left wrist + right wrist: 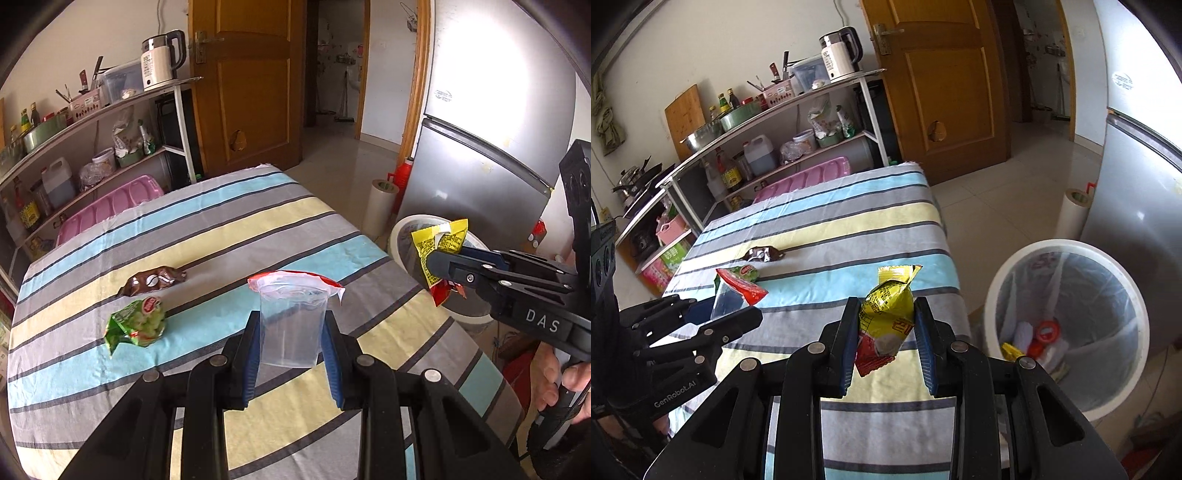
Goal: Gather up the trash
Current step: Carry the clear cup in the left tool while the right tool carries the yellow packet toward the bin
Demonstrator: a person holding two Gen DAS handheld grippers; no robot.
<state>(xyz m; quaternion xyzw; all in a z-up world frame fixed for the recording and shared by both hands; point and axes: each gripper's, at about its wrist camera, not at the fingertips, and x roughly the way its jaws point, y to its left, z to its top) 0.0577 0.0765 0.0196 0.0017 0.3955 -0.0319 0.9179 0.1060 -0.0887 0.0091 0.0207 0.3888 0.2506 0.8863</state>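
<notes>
Right gripper (886, 328) pinches the yellow wrapper (888, 314), left gripper (291, 332) clamps the cup (291, 325); get fully over the bin (1067, 247) before letting go.

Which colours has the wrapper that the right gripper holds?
The wrapper is mostly yellow, with red at its lower end; the right wrist view shows it best.
</notes>
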